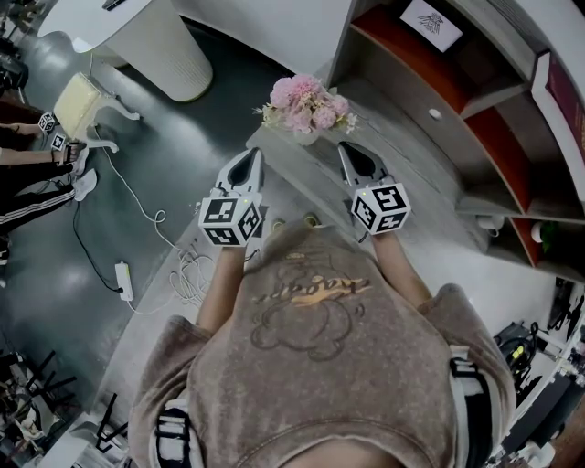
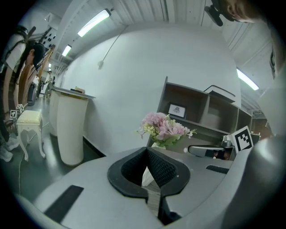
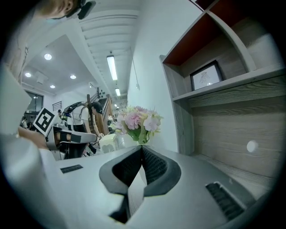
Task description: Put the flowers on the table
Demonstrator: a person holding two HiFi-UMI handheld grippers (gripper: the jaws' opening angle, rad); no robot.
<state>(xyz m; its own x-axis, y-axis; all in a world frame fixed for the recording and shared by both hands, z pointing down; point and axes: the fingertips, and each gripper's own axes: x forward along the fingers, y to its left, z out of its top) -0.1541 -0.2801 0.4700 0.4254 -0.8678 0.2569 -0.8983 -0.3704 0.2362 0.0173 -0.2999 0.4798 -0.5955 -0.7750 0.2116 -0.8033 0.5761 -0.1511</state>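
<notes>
Standing on the grey table (image 1: 294,178), right in front of the shelves (image 1: 475,101), is the bunch of pink flowers (image 1: 306,102) in its white vase (image 1: 308,137). Both claws hover just short of it, one on each side. The left gripper (image 1: 255,155) has its jaws pressed together with nothing between them, and the right gripper (image 1: 348,149) is the same: tips meeting, empty. Neither touches the vase.

By the look of it, the flowers are on the table and the placing step is either done or not needed. If the bunch has to go elsewhere on the table, the next move calls for one claw to spread wide enough for the vase, come in low around its body rather than the soft blooms, and close gently so it stays upright.

Counted: one bunch of flowers, one vase, two grippers, one table, one set of shelves, one framed picture (image 1: 431,22) on the top shelf.
</notes>
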